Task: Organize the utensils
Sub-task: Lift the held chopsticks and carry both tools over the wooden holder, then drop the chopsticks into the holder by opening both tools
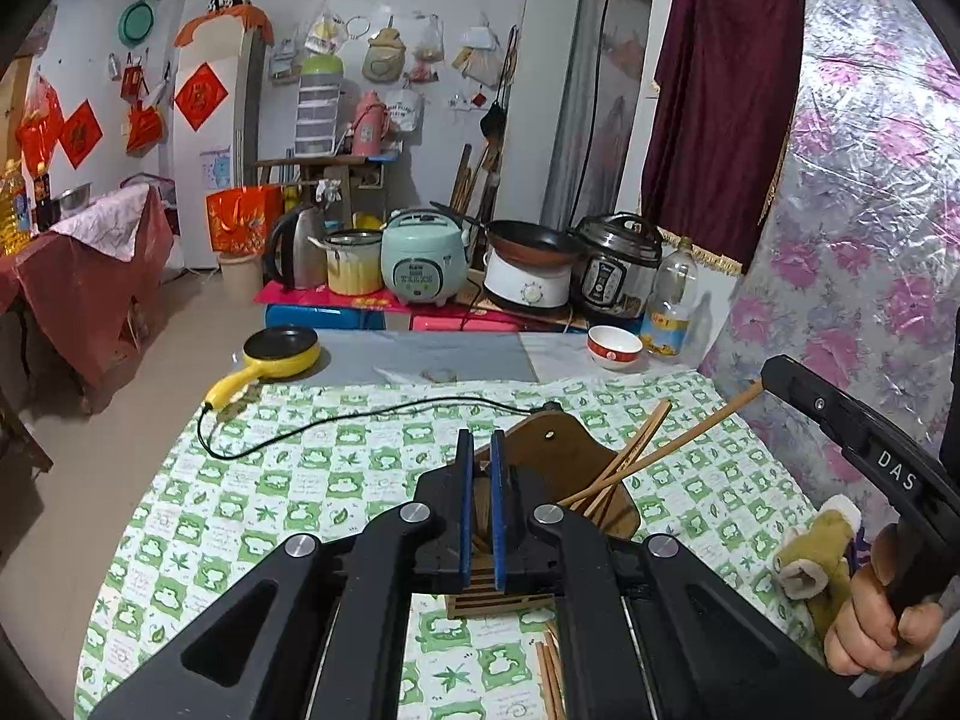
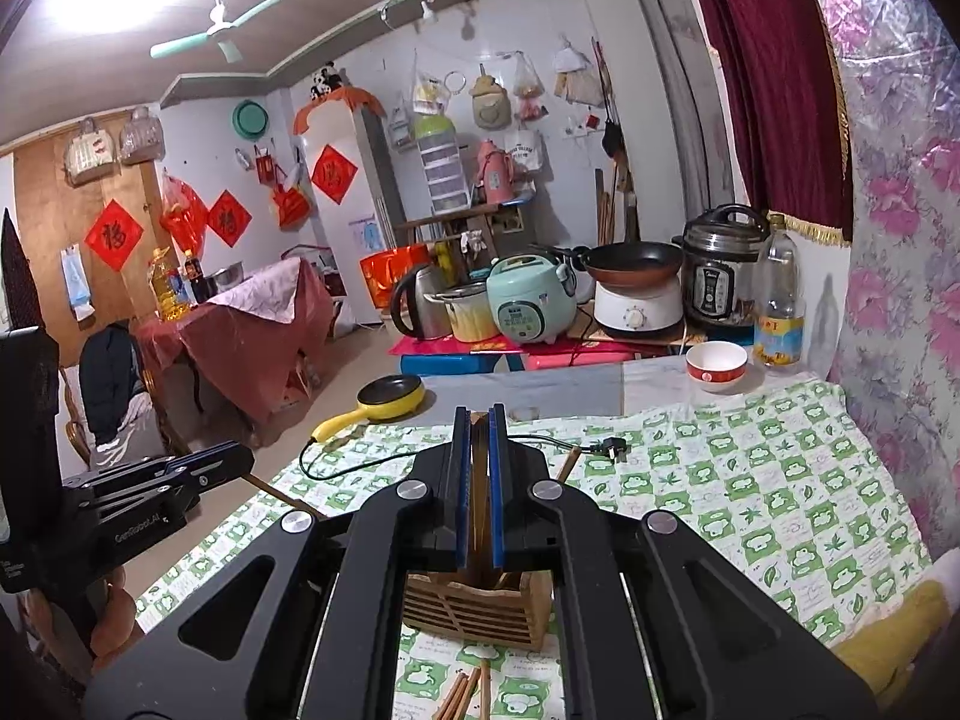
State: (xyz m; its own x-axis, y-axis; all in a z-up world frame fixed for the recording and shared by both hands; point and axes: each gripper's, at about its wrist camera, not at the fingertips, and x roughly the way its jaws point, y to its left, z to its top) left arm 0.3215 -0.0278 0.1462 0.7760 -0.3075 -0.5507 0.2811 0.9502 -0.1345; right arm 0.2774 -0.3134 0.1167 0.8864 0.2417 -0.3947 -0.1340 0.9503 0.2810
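both grippers are pinched shut, the right gripper [image 2: 479, 420] on a chopstick [image 2: 478, 480] and the left gripper [image 1: 481, 444] likewise, above the wooden holder [image 2: 474, 609] at the near table edge; lower each tip-first into the holder's slots.

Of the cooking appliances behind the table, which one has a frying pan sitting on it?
The white round cooker, with a front dial, between the mint rice cooker and the black pressure cooker.

Slatted wooden holder [image 2: 477, 606], matt; bare wooden chopsticks [image 1: 624, 468] showing grain; tablecloth [image 1: 300, 480] looking like printed woven cloth; blue gripper pads [image 1: 498, 516] appearing rubbery.
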